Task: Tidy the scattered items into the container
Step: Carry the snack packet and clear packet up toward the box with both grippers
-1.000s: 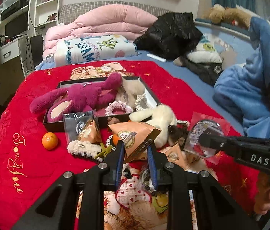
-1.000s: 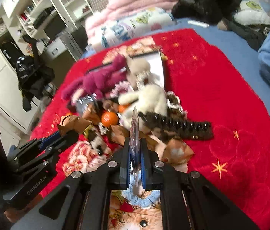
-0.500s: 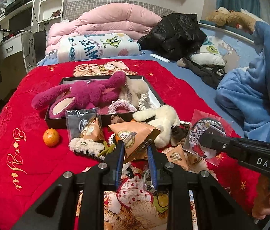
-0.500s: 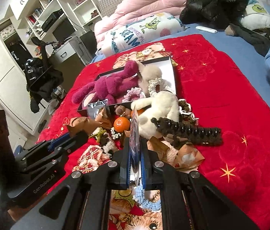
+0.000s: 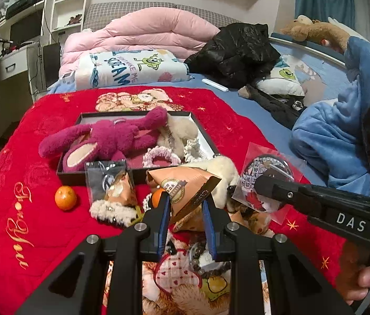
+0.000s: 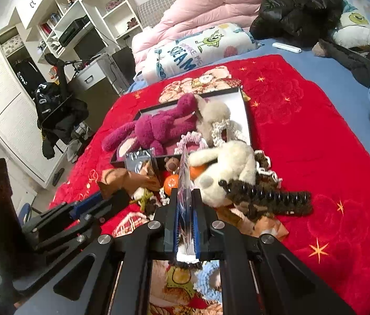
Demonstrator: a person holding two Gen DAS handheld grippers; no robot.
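My left gripper (image 5: 185,206) is shut on an orange-brown triangular snack packet (image 5: 185,189), held above the pile of loose items. My right gripper (image 6: 185,199) is shut on a clear plastic packet (image 6: 185,173) seen edge on; the left wrist view shows its round badge (image 5: 266,176). Beyond both lies the black shallow box (image 5: 80,120) with a magenta plush (image 5: 111,136), a cream plush and a pink scrunchie (image 5: 161,155) inside. In front of the box lie a white plush (image 6: 227,168), an orange (image 5: 65,198) and a silver packet (image 5: 103,178).
All this sits on a red blanket (image 5: 14,183) on a bed. A black claw clip (image 6: 266,199), a blue scrunchie (image 6: 208,281) and a bead bracelet (image 5: 206,265) lie near me. Bedding, a black jacket (image 5: 237,50) and a blue blanket (image 5: 337,136) lie behind and to the right.
Both grippers keep their grips. The right wrist view has tipped a little, so the box and pile sit lower in it. The left view is nearly unchanged.
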